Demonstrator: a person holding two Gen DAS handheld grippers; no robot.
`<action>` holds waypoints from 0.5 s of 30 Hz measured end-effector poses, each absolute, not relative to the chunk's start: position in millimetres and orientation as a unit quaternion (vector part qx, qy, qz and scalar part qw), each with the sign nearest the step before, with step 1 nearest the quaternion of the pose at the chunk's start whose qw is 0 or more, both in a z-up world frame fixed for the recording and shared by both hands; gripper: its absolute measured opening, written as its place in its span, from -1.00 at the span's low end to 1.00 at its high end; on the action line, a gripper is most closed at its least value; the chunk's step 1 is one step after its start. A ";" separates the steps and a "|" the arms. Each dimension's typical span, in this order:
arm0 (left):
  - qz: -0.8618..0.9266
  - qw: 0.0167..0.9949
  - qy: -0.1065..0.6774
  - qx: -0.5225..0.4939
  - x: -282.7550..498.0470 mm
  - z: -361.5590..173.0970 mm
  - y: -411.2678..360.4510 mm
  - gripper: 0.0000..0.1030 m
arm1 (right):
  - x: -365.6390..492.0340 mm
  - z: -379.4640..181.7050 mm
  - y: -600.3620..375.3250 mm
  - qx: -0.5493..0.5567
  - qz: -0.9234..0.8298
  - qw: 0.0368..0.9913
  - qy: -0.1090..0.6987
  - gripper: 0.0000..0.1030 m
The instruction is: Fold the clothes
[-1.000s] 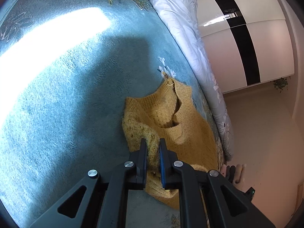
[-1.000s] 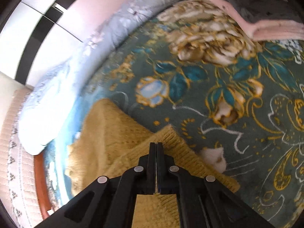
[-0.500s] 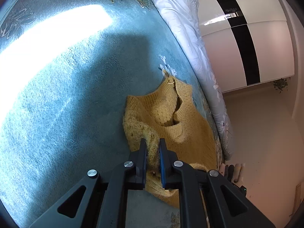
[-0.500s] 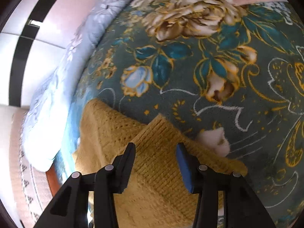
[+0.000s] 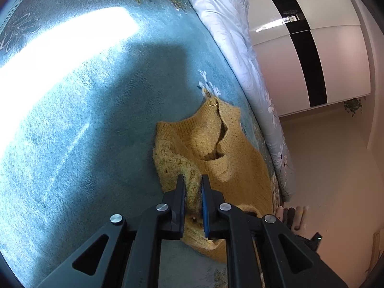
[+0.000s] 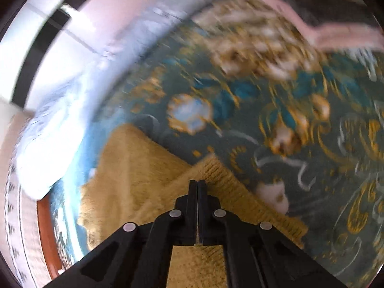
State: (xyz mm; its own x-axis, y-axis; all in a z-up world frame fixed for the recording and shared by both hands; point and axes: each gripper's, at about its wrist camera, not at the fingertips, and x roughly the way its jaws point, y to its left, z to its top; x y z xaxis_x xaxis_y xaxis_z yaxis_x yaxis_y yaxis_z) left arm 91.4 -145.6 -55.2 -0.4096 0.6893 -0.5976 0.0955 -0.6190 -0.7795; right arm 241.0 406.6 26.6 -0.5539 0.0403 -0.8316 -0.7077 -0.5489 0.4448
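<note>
Left gripper (image 5: pixel 192 182) is clamped on a fuzzy fold of the yellow knit sweater (image 5: pixel 230 165), fabric bunched between its two fingers w/ only a narrow gap left. I see the sweater lying partly folded on the teal bedspread (image 5: pixel 79 124), neck opening facing up, far of the fingertips; the garment sits near the right edge of the bed. A bright sun patch crosses the spread far left, w/ a dark shadow beside it. Pale floral duvet (image 5: pixel 230 31) runs along the right side of the bed, and beyond it white wardrobe doors (image 5: pixel 288 72) w/ a black stripe.

Right gripper (image 6: pixel 197 184) has its fingers pressed together, almost no gap; can't tell whether any knit is pinched in there. Its tips sit over the sweater (image 6: pixel 134 175) close to a ribbed edge. That view is motion-blurred, but I make out the gold and blue flower pattern of the spread (image 6: pixel 276 110) far and right, and a pink-edged blanket (image 6: pixel 336 36) at far right.
</note>
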 end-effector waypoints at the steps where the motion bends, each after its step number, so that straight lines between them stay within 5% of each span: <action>1: 0.745 0.200 -0.387 -0.505 91.8 -54.5 -145.4 -0.79 | 242.4 34.8 407.8 -0.400 0.785 0.233 0.411 -1.00; 15: 0.750 0.199 -0.380 -0.504 96.3 -52.5 -150.2 -0.79 | 286.8 57.2 404.2 -0.377 0.824 0.155 0.393 -0.99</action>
